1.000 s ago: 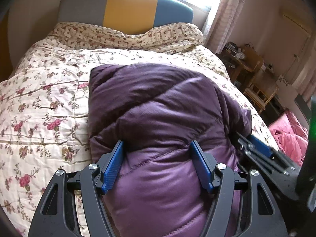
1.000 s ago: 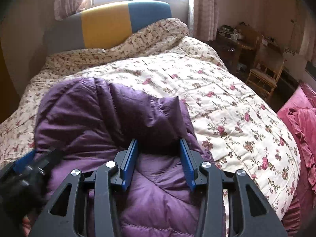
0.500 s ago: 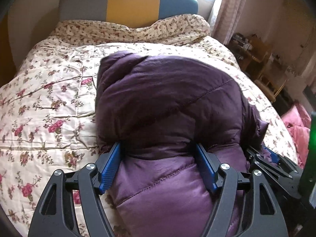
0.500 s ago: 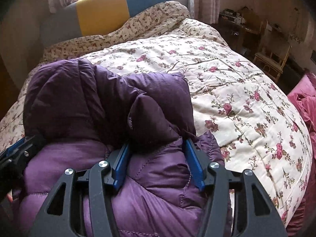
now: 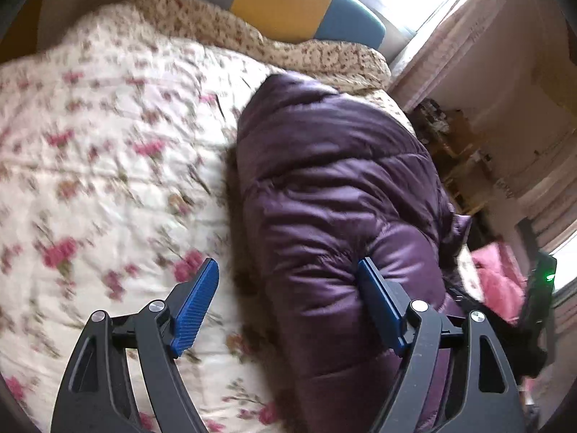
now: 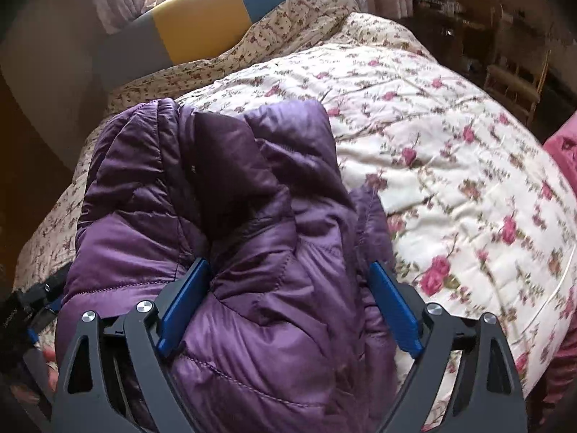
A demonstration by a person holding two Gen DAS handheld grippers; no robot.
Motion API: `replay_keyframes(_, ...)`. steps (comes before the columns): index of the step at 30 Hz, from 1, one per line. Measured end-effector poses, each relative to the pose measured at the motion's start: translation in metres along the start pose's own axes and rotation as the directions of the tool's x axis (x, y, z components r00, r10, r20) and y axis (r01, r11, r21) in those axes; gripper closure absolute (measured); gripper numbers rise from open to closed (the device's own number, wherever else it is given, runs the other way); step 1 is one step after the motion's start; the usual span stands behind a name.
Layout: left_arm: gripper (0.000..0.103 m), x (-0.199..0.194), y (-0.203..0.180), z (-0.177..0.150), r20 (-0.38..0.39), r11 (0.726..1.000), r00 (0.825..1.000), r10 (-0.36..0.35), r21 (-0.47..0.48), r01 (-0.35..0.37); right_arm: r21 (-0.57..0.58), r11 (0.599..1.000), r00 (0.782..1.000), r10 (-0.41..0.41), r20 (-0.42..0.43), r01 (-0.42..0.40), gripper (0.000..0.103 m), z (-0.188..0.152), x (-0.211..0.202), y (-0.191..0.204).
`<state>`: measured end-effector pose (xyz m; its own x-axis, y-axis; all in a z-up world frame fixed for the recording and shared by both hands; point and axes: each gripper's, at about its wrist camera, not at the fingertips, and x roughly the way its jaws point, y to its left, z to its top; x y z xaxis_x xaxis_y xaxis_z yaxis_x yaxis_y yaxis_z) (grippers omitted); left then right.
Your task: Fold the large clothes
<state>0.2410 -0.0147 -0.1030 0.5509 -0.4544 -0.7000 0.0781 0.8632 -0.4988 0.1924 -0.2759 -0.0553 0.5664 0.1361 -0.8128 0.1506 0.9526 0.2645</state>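
Both sets of jaws have just been opening and I've slid off sideways. Left gripper released, straddling the purple down jacket's edge. Right gripper released, jacket bulk between. Jacket folded, frame centre, on floral quilt.

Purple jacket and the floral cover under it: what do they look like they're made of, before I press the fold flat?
Purple jacket: looks like thin synthetic shell, nylon or polyester, over puffy fill; it has a satin sheen, stitched quilt lines and bulging panels. Floral cover: seems a matte woven cotton-like quilt, printed with pink roses, its stitching leaving soft puckers. The fibre of either can't be confirmed.
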Motion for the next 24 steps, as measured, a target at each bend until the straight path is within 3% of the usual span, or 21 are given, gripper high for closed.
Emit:
replay_keyframes(5, 0.028, 0.018, -0.01, -0.001, -0.068, 0.993, 0.99, -0.121, -0.019, 0.12, 0.019, 0.997, 0.997, 0.076, -0.008, -0.076, 0.049, -0.005, -0.001, 0.002)
replay_keyframes(7, 0.044, 0.016, -0.019, -0.001, -0.059, 0.991, 0.989, -0.137, 0.005, 0.137, 0.02, 0.995, 0.996, 0.095, -0.005, -0.094, 0.057, -0.005, -0.004, 0.003)
replay_keyframes(11, 0.057, -0.002, -0.024, 0.0, -0.04, 0.987, 0.987, -0.155, 0.046, 0.156, -0.002, 0.992, 0.992, 0.124, 0.014, -0.124, 0.074, -0.007, -0.017, 0.011)
replay_keyframes(17, 0.058, -0.044, -0.004, -0.005, 0.016, 0.989, 0.991, -0.132, 0.062, 0.131, -0.089, 0.981, 0.985, 0.171, 0.001, -0.17, 0.076, -0.021, -0.022, 0.058)
replay_keyframes(24, 0.058, -0.111, 0.046, -0.014, 0.116, 0.999, 0.993, -0.032, 0.041, 0.028, -0.233, 0.945, 0.973, 0.227, -0.042, -0.231, 0.079, -0.048, -0.017, 0.144)
